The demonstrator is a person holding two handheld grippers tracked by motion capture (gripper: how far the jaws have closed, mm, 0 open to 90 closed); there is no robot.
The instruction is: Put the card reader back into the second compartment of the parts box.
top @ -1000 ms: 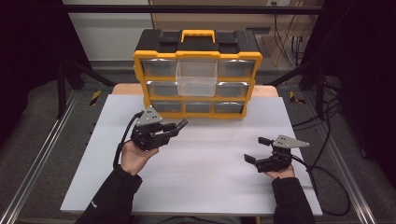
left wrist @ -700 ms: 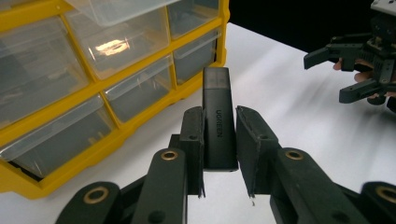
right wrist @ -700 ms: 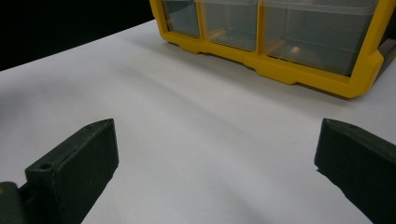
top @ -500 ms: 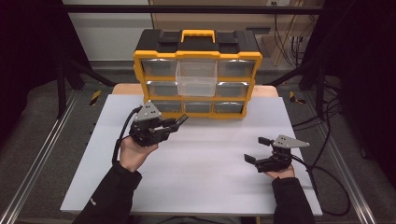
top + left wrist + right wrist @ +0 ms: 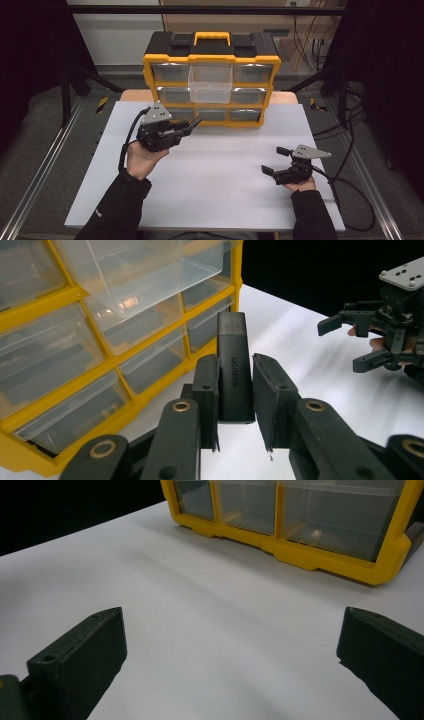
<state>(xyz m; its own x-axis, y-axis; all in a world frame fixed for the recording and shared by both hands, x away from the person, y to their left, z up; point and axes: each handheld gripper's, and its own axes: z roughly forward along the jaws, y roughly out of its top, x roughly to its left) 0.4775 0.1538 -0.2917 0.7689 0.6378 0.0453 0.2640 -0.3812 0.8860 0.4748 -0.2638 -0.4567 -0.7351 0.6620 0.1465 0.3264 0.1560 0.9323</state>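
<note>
My left gripper (image 5: 181, 128) hangs above the white tabletop, just in front of the organizer's lower left drawers, and is shut on a black oblong adapter (image 5: 232, 342) marked UGREEN. The adapter's end (image 5: 194, 122) sticks out past the jaws toward the organizer. The yellow and black organizer (image 5: 148, 75) stands at the table's far edge, its clear top middle drawer (image 5: 210, 82) pulled out. That drawer (image 5: 150, 270) shows above and left of the adapter. My right gripper (image 5: 275, 160) rests low at the right front, open, with nothing between its jaws (image 5: 232, 630).
The white table surface (image 5: 225, 165) spreads between the two grippers. The organizer's other clear drawers (image 5: 247, 73) are pushed in. Black frame bars and cables (image 5: 350, 125) run along the table's right side. The right gripper (image 5: 380, 335) shows far off in the left gripper view.
My left gripper has risen a little with the black adapter in it and edged toward the organizer. The right gripper has stayed where it was.
</note>
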